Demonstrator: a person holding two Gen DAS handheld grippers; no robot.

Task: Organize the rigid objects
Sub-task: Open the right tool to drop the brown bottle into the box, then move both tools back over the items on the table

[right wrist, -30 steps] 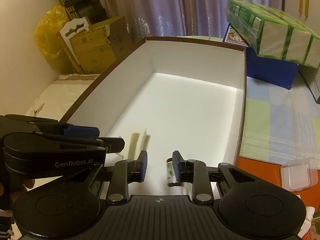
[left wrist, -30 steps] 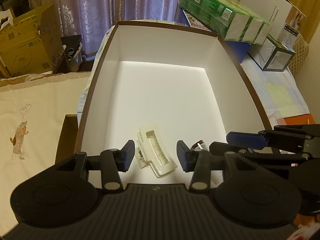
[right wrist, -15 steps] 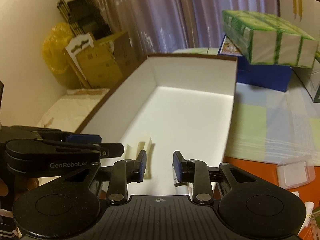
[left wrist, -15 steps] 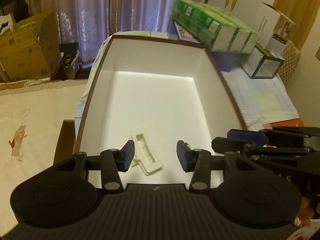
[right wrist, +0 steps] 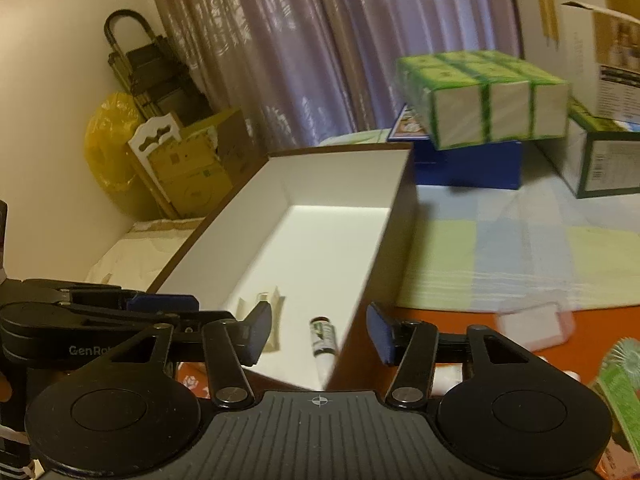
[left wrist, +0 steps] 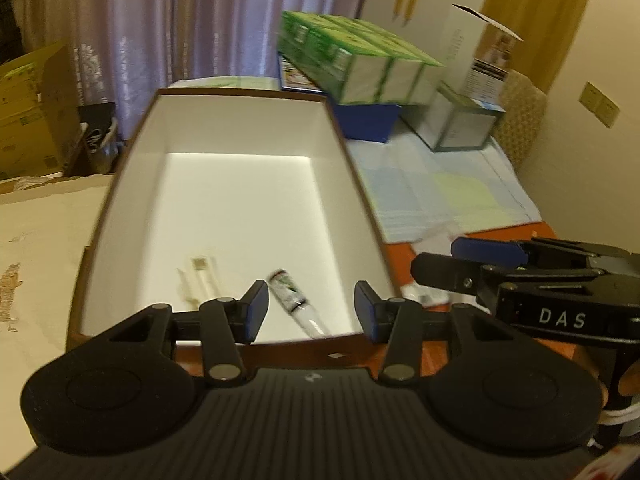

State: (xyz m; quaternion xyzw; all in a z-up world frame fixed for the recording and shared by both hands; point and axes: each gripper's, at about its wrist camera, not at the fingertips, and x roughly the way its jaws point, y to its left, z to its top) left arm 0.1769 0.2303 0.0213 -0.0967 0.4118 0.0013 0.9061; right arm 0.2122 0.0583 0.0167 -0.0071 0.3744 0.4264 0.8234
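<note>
Two small things lie on the floor of the white box (left wrist: 236, 200), both at its near end: a small tube (left wrist: 294, 300) with a green-and-white label, lying on its side slantwise close to the near right corner, and a cream plastic piece (left wrist: 198, 280) a little to its left, apart from it. The right wrist view shows the same pair, the tube (right wrist: 323, 338) just beside the box's right wall and the cream piece (right wrist: 268, 300) further in.

The left gripper (left wrist: 307, 307) hangs over the near rim of the box with its fingers (left wrist: 256, 310) spread wide and nothing between them. The right gripper (right wrist: 319, 330) is likewise wide apart and holds nothing (its right finger sits outside the box wall, its left finger over the inside). From the left camera, the right gripper's body shows off to the right, over the orange part of the desk (left wrist: 500, 232).

The box has a brown outer rim and stands on the desk beside a pale checked cloth (right wrist: 500, 256). Behind the cloth a pack of green cartons (right wrist: 484, 100) rests on a blue box (right wrist: 468, 164). Purple curtains (right wrist: 340, 40) hang at the back, and cardboard boxes (left wrist: 32, 120) stand to the left.
</note>
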